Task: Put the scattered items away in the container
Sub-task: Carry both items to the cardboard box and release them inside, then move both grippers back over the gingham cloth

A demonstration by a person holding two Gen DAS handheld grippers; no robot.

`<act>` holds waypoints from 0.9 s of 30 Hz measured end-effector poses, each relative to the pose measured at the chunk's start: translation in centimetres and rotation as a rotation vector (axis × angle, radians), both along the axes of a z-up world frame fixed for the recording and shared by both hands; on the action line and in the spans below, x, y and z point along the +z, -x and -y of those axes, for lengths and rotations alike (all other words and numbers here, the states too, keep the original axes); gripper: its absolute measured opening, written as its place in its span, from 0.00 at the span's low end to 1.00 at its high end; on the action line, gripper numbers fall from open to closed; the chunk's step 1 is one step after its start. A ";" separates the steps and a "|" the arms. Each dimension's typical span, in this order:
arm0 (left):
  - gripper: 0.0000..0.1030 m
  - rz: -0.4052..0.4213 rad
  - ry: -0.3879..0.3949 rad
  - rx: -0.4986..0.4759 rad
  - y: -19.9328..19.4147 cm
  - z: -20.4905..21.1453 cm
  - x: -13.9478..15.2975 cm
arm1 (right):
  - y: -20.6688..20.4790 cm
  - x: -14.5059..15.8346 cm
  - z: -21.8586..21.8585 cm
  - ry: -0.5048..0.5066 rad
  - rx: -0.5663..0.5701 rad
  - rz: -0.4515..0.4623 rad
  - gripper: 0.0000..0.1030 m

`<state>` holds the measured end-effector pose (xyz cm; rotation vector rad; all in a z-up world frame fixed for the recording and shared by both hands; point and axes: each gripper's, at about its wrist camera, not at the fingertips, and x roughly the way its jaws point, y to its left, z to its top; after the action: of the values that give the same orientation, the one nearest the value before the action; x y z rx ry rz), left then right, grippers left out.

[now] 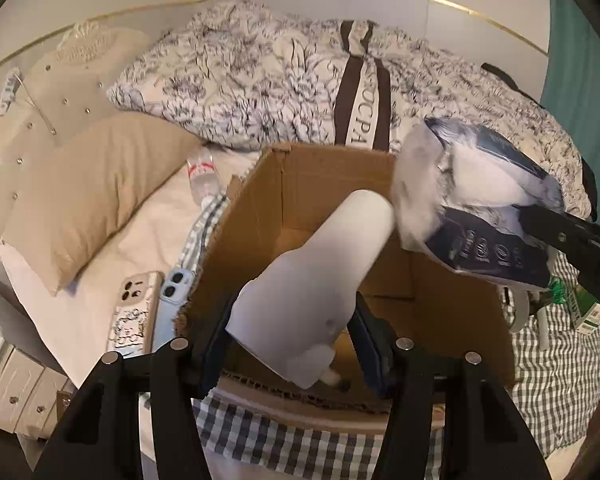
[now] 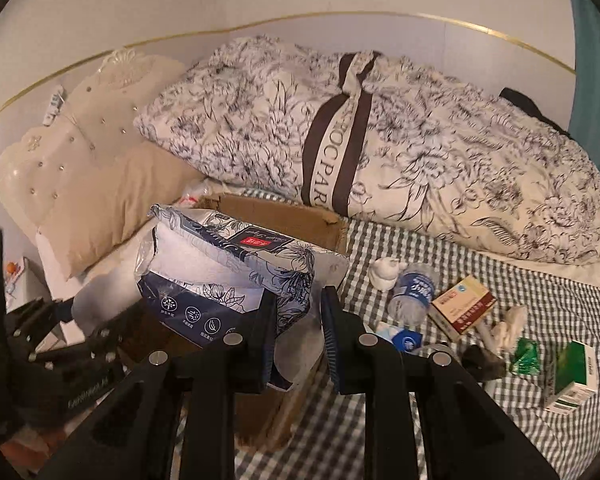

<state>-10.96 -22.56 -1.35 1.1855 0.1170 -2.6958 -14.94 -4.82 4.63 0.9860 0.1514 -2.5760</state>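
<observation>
Only rightward: clutter (image 2: pixel 464 312) beside box (image 2: pixel 276 216)

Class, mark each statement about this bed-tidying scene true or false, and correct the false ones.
1. The left tool holds a white bottle over the cardboard box. True.
2. The right tool is empty. False: it grips a blue-and-white tissue pack.
3. Two phones lie beside the box. True.
4. The green carton is already in the box. False: it lies on the checked sheet.
5. The quilt is plain white. False: it has a dark floral print.
</observation>
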 end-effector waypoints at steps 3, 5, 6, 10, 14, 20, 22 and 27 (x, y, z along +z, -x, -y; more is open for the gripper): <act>0.54 0.016 0.001 0.000 1.0 0.0 -1.0 | 1.5 -1.5 0.9 -0.002 0.004 0.031 0.21; 0.54 0.018 0.007 0.002 1.4 -0.1 -1.4 | 2.3 -2.5 1.6 -0.008 0.007 0.047 0.21; 0.54 0.018 0.013 0.001 1.5 -0.2 -1.5 | 2.6 -3.0 1.8 -0.010 0.010 0.054 0.21; 0.95 0.010 0.053 0.008 2.0 -0.5 -1.4 | 3.3 -4.1 2.2 0.010 0.012 0.057 0.44; 0.97 -0.009 0.043 0.031 1.8 -0.3 -1.1 | 2.6 -3.2 1.5 0.010 -0.029 -0.014 0.72; 0.97 -0.027 0.021 0.043 0.5 -1.3 0.2 | 1.0 -1.5 -2.2 0.034 -0.080 -0.060 0.72; 0.97 -0.037 0.007 0.033 0.0 -2.3 0.8 | 0.1 -1.0 -3.9 0.037 -0.104 -0.070 0.72; 0.97 -0.061 -0.023 -0.012 -1.8 -5.9 2.2 | -2.8 0.2 -9.3 0.054 -0.184 -0.084 0.72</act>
<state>-9.16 -16.65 0.80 1.1137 0.1509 -2.7489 -12.14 4.48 4.84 0.9105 0.0138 -2.7742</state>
